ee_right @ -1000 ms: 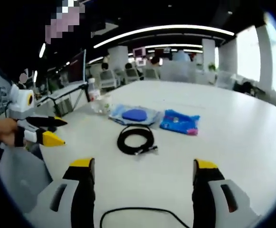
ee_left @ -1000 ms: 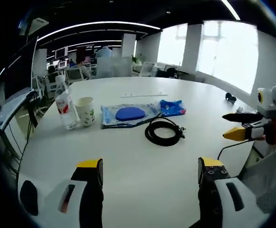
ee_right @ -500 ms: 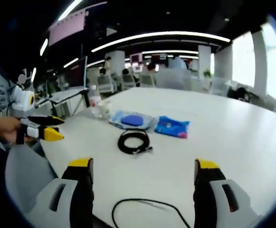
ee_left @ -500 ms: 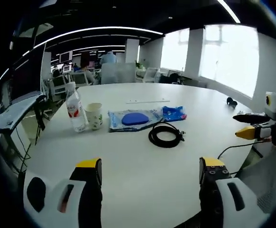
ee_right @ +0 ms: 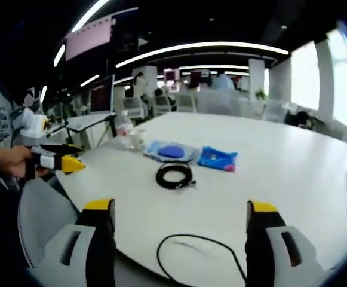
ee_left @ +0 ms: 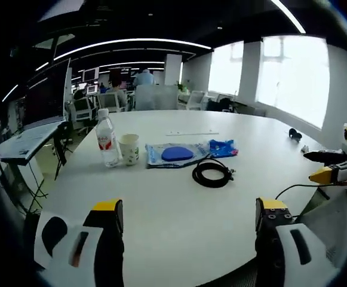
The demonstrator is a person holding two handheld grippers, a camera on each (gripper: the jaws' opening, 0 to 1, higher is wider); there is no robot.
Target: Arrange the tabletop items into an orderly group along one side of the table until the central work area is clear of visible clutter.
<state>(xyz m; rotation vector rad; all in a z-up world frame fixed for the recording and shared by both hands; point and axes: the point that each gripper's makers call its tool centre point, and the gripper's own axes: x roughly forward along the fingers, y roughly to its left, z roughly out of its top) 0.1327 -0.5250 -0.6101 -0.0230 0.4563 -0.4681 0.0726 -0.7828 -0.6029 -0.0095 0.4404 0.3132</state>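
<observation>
Worktop: the broad white round worktop [ee_left: 179,197] carried a small cluster of things toward its far-left part, in an open office.
Bottle: a clear water bottle [ee_left: 106,139] with a red label stood upright at the left end of the cluster.
Cup: a paper cup [ee_left: 129,149] stood just beside the bottle, to its right.
Clear bag: a flat clear bag with a blue oval inside [ee_left: 174,154] lay right of the cup.
Blue packet: a crumpled blue packet [ee_left: 223,147] lay touching or just beside the clear bag's right end.
Coiled cable: a black coiled cable [ee_left: 212,173] lay nearer than the bag, apart from it.
Loose cable: a thin black cable [ee_right: 200,257] looped over the near edge in the right gripper view.
Left hand-held gripper: the left hand-held gripper [ee_left: 185,224] hung above the near edge, jaws spread wide, holding nothing.
Right hand-held gripper: the right hand-held gripper [ee_right: 176,224] likewise had its jaws spread and empty.
</observation>
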